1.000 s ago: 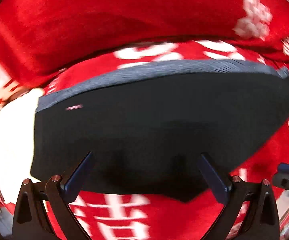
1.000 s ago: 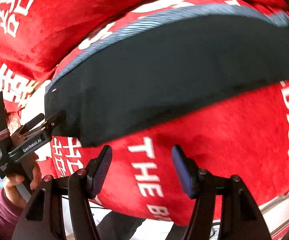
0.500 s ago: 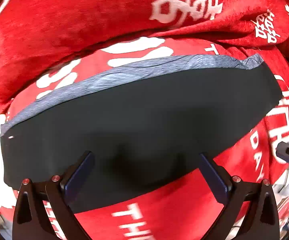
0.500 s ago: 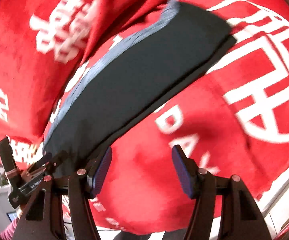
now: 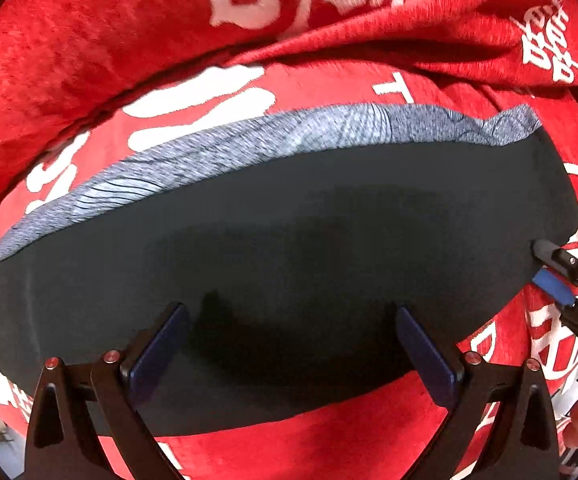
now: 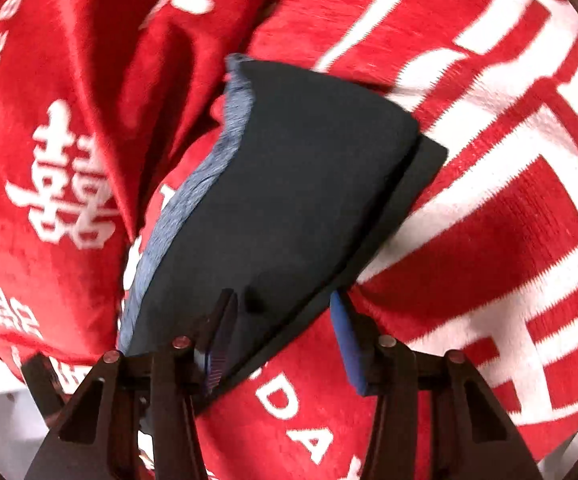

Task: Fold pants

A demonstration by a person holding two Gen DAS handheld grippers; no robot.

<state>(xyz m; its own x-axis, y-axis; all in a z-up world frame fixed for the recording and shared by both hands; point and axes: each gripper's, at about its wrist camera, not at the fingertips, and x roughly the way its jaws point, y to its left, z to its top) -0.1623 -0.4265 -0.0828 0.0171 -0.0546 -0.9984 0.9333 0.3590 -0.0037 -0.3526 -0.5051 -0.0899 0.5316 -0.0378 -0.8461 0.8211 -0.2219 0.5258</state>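
Both right fingers (image 6: 345, 344) closing astride pants (image 6: 289, 184) edge, unpinched.

The pants (image 5: 289, 248) are dark navy, almost black, with a heathered grey-blue waistband (image 5: 225, 148) along one long edge. They lie folded flat into a long, smooth band on a red blanket with white lettering. In the right wrist view the near end shows two layers, the lower layer sticking out a little past the upper one at the corner.
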